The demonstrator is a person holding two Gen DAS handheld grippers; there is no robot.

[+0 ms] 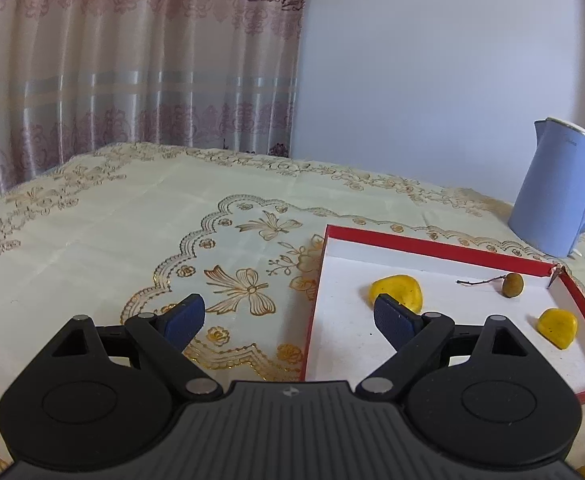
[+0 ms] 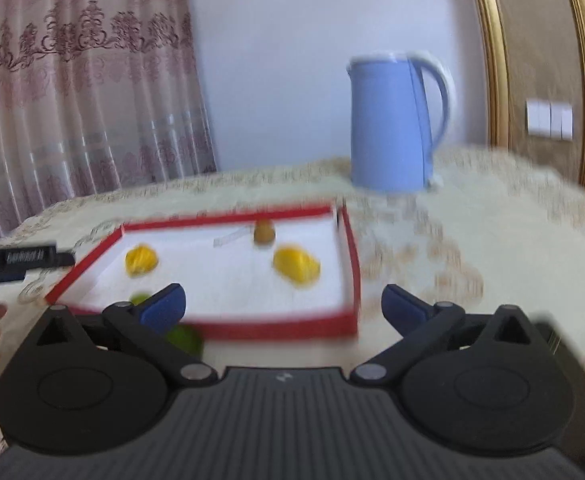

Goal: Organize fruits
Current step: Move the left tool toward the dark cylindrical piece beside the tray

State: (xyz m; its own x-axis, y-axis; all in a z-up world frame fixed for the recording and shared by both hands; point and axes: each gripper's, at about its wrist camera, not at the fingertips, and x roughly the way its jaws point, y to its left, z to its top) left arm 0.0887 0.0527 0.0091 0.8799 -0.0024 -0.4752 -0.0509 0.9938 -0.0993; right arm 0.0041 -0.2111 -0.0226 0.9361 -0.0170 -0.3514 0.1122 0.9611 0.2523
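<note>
Right gripper: jaws spread, empty.
Green fruit: under left jaw (outside red tray); centre before pinching.
Left gripper: spread, empty, tray rim between jaws.

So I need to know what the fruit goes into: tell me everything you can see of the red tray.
The red tray is a shallow box, cardboard by the look, with low red walls and a white floor. It lies flat on the patterned tablecloth, in front of the blue kettle. One far corner looks torn. Inside lie two yellow fruits and a small brown fruit with a twig.
</note>
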